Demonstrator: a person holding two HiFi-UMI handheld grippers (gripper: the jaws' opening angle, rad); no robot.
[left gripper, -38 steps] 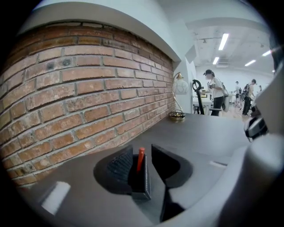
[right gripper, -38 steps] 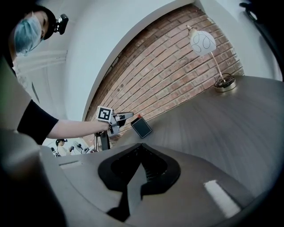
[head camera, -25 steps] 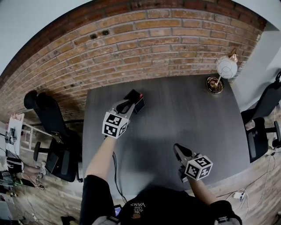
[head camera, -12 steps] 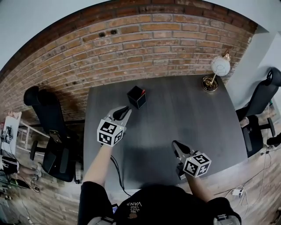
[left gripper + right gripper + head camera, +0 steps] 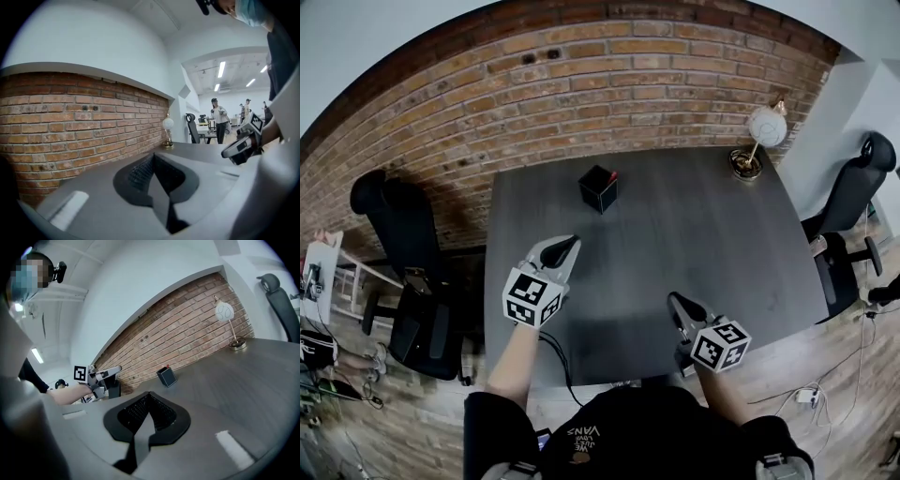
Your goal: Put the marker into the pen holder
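At the left, the left gripper [image 5: 566, 247] is held low over the counter [image 5: 712, 225], its jaws closed together with nothing between them. Further in, near the brick wall [image 5: 581, 84], the black pen holder [image 5: 598, 187] is seen standing upright, and a small red tip, taken to be the marker [image 5: 612, 175], shows at its rim; how deep it sits cannot be made out at this size. At the right, the right gripper [image 5: 677, 302] is also shown with jaws closed and empty, well apart from the holder. The placing is judged done, so both grippers are best drawn back along clear paths, away from the holder, lest it be tipped.
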